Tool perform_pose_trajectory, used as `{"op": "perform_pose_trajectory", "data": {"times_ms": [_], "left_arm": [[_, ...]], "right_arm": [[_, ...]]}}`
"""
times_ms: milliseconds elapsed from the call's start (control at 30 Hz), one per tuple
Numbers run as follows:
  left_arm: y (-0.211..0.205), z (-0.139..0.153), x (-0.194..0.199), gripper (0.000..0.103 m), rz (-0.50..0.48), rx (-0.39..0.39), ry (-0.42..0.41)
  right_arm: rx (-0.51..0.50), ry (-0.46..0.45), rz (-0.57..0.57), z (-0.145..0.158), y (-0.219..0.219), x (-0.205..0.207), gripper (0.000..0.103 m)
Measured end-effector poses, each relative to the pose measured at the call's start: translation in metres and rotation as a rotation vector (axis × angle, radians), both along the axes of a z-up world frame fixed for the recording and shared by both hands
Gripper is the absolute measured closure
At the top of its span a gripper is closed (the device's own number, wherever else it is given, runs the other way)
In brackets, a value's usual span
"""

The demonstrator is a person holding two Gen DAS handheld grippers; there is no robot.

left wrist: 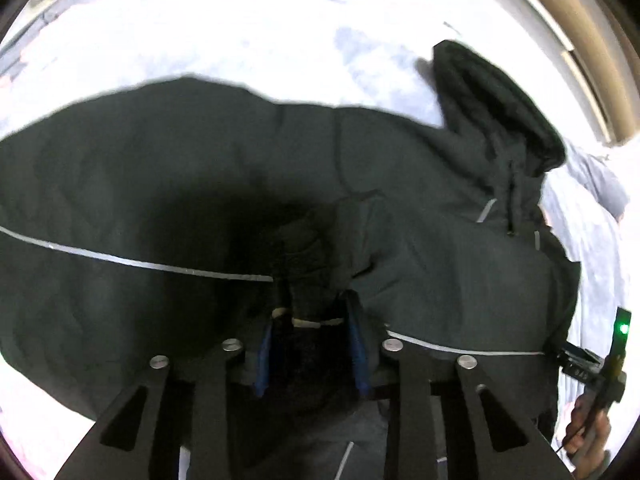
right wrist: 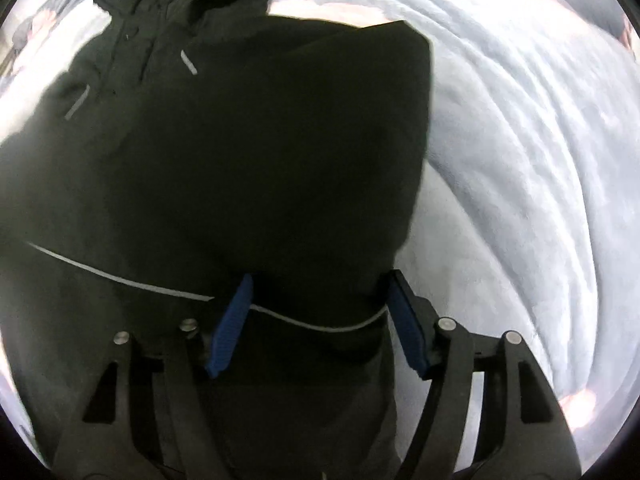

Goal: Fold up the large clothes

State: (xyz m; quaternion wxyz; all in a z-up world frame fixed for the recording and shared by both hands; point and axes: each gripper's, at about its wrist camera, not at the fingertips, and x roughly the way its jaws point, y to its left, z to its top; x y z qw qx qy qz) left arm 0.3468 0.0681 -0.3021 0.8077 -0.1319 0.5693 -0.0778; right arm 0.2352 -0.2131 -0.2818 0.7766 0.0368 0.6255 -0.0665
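Left fingers (left wrist: 266, 344) pinch a bunch of jacket (left wrist: 140, 184); right fingers (right wrist: 230, 328) spread over its edge, gripping nothing. Hood (left wrist: 496, 100) and body unfolded on bedding (right wrist: 520, 160): early stage.

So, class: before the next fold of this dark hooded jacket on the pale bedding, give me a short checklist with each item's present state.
1. Left claw has cloth between its pads: ok, a bunch of jacket fabric is pinched there.
2. Right claw grips fabric: not ok, its pads stand apart over the jacket.
3. Hood lies clear of both claws: ok.
4. Bedding beside the jacket is free for folding: ok.
5. Folded panel lies smooth: cannot tell, too dark.
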Motion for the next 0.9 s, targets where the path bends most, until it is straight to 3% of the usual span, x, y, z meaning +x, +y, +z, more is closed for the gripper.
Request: {"op": "perform_pose_trajectory", "data": {"times_ms": [100, 233, 333, 367, 400, 433, 467, 500, 533, 600, 700, 767, 900], "left_arm": [[-0.005, 0.023, -0.011, 0.083, -0.035, 0.003, -0.061], [0.001, 0.047, -0.011, 0.084, -0.008, -0.018, -0.109], [0.006, 0.019, 0.001, 0.082, -0.007, 0.028, -0.022], [0.005, 0.006, 0.004, 0.079, -0.021, 0.046, 0.017], [0.002, -0.013, 0.008, 0.069, -0.035, 0.087, 0.064], [0.001, -0.024, 0.01, 0.068, -0.047, 0.107, 0.081], [0.0, -0.026, 0.008, 0.067, -0.047, 0.111, 0.068], [0.001, -0.022, 0.007, 0.066, -0.041, 0.108, 0.065], [0.003, -0.019, 0.006, 0.063, -0.034, 0.11, 0.07], [0.012, -0.004, -0.001, 0.04, -0.005, 0.155, 0.052], [0.03, 0.022, -0.012, 0.038, 0.036, 0.24, 0.013], [0.037, 0.036, -0.016, 0.038, 0.06, 0.252, -0.016], [0.02, 0.066, -0.02, 0.038, 0.051, 0.128, -0.102]], "right_arm": [[0.014, -0.034, -0.016, 0.016, -0.011, -0.008, 0.037], [0.041, -0.043, -0.032, 0.025, -0.021, -0.015, 0.037], [0.065, -0.043, -0.014, 0.023, -0.022, -0.015, 0.037], [0.073, -0.03, -0.005, 0.016, -0.019, -0.012, 0.037], [0.083, -0.014, -0.002, 0.007, -0.016, -0.008, 0.036], [0.075, 0.006, -0.006, -0.007, -0.015, -0.004, 0.033], [0.059, 0.023, -0.012, -0.02, -0.017, 0.0, 0.028], [0.063, 0.043, -0.045, -0.034, -0.024, 0.002, 0.014], [0.094, 0.049, -0.091, -0.04, -0.033, 0.002, 0.007], [0.195, 0.059, -0.169, -0.045, -0.053, 0.0, 0.007], [0.156, 0.028, -0.144, -0.03, -0.053, -0.004, 0.014], [0.1, -0.032, -0.109, -0.006, -0.048, -0.009, 0.023], [0.067, -0.193, -0.045, 0.043, -0.033, -0.008, 0.023]]}}
